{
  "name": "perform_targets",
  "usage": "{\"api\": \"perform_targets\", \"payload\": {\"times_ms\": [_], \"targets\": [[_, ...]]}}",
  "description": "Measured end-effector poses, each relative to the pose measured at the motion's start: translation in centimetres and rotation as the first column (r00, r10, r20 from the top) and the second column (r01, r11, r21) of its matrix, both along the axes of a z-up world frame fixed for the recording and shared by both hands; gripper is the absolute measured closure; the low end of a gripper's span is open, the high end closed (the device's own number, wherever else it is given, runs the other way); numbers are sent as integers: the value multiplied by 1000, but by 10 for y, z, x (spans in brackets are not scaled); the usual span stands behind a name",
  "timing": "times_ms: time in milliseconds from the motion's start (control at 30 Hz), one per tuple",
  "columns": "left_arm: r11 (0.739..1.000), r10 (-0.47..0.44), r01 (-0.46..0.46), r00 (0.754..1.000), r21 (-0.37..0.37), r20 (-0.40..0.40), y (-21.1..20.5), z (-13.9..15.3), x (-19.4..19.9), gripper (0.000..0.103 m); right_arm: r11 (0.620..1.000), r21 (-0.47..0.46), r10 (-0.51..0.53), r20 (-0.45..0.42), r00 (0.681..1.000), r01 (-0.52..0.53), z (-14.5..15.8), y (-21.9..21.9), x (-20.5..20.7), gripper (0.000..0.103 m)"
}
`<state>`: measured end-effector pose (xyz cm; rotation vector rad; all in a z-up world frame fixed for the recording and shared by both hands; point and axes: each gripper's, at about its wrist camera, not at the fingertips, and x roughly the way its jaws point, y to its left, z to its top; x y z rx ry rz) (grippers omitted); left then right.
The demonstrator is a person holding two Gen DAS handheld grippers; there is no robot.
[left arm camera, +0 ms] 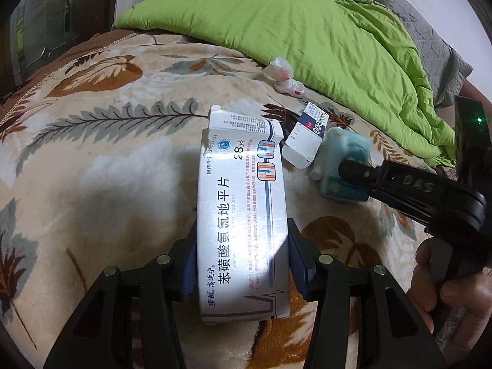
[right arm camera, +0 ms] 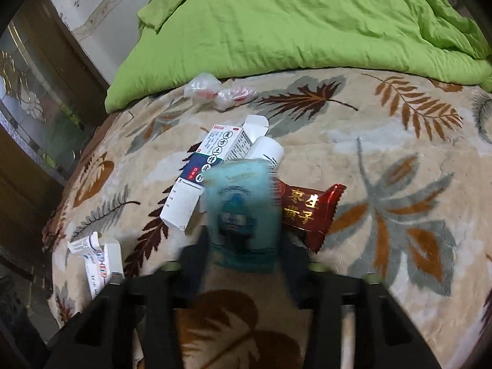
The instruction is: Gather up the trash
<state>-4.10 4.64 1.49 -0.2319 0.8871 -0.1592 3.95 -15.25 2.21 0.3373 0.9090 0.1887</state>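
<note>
On the bed, over the leaf-print blanket (left arm camera: 101, 166), both grippers work the same litter patch. Left gripper (left arm camera: 243, 264): jaws closed on the white tablet carton (left arm camera: 243, 215), gripped across its width near one end; long axis runs straight ahead, far flap open. Right gripper (right arm camera: 243, 264): jaws closed on the blue packet (right arm camera: 246, 206), which is motion-blurred; packet stands lengthwise between them.

Loose trash, all nearer the right gripper:
- white ointment box (right arm camera: 212, 166), lying diagonally ahead-left, touching the packet
- white tube (right arm camera: 267, 150) beside that box
- red snack wrapper (right arm camera: 310, 212) just right of the packet
- crumpled clear plastic (right arm camera: 215, 92) against the green quilt (right arm camera: 292, 21)

No bin or bag in view; drop-off point unknown.
</note>
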Motion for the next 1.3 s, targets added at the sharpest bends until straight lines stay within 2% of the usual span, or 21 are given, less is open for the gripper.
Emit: {"api": "perform_targets", "payload": {"times_ms": [33,100,200,467,633,733,867,967,1033,1100,1167,1300], "targets": [[1000,0,0,1000,3,1,0,0,0,54,1000,-1,-1,10,1000,1,1,0,-1,74],[1000,-5,5,1000,7,5,-1,0,0,54,1000,-2,-9,33,999,9,5,-4,-8,84],[1000,-22,22,1000,9,7,-5,0,0,54,1000,2,-19,53,998,19,12,-9,-22,88],[993,-117,117,993,18,14,-27,2,-10,54,999,14,-53,74,996,52,23,-30,-89,90],[984,-178,178,984,28,22,-42,5,-22,54,998,-18,-63,61,996,65,23,-37,-132,90],[979,-201,200,979,25,31,-46,8,-31,54,997,-15,-77,55,995,78,23,-44,-149,90],[971,-239,239,971,-4,-1,-48,5,-47,54,997,-23,-73,40,997,74,21,-49,-159,90],[965,-262,262,965,9,-9,-54,3,-55,54,997,-22,-69,8,998,70,17,-50,-160,87],[964,-264,264,964,22,-5,-56,3,-58,54,998,-28,-62,-10,998,61,15,-48,-160,80],[966,-256,256,967,21,-5,-54,3,-57,54,997,-45,-68,-11,998,68,14,-47,-161,63],[969,-245,245,970,15,-7,-52,2,-55,54,996,-47,-78,-14,997,77,14,-49,-160,54],[972,-236,237,972,14,-5,-49,2,-53,54,994,-43,-100,-41,994,98,9,-53,-156,47]]}}
